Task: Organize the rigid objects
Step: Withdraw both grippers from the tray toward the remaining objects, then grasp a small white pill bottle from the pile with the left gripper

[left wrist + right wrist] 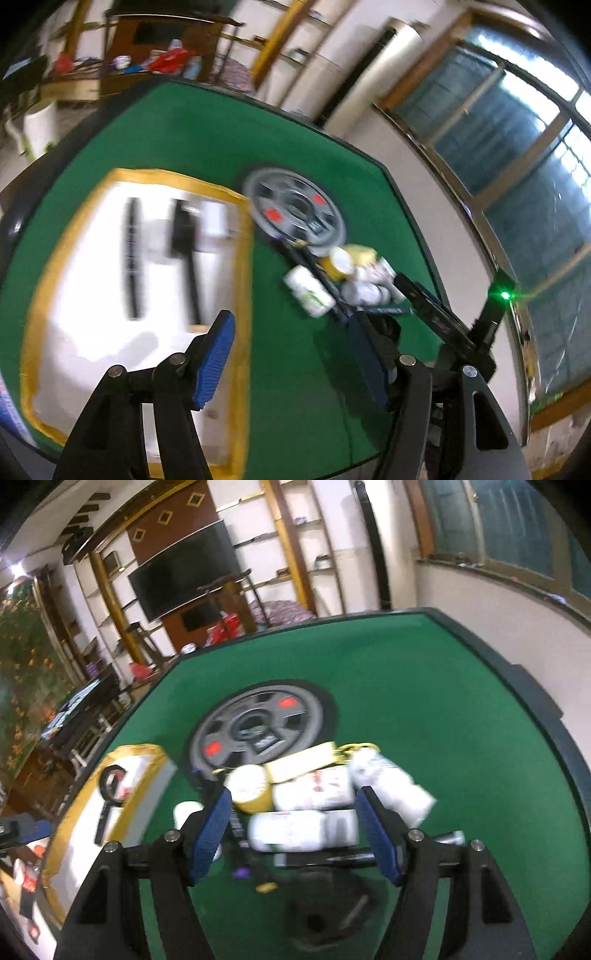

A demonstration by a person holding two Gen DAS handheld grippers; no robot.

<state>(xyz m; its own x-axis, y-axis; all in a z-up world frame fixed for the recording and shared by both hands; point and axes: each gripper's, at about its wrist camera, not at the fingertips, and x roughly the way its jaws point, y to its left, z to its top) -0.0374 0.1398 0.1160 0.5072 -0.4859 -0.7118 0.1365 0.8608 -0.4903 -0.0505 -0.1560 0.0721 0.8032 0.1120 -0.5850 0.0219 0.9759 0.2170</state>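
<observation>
**On the green table, both grippers hang over the pile with nothing in them**

On the green table [424,686] sits a heap of small hard things, close to the round grey wheel panel [258,723] in the middle of the table.

From the right wrist view, the right gripper [295,834] has its two blue fingers [212,834] wide apart. Nothing is pinched between them. A white bottle [291,830] lies on its side in the gap between the fingers, further along the table, and the pads do not touch it. Behind it lie another white bottle with red print [314,788], a yellow jar with a white lid [249,786] and a pale yellow block [299,762]. One more white bottle [391,786] lies just past the finger on the right. Some dark pens [332,856] lie close under the fingers.

From the left wrist view, the left gripper [291,358] also has its fingers [216,360] spread apart and holds nothing. The heap of bottles [347,280] is ahead and to the right of the fingers, not between them. The picture is blurry. To the left is a white mat with a yellow edge [243,258]. Two long dark things [131,258] lie on it.
</observation>
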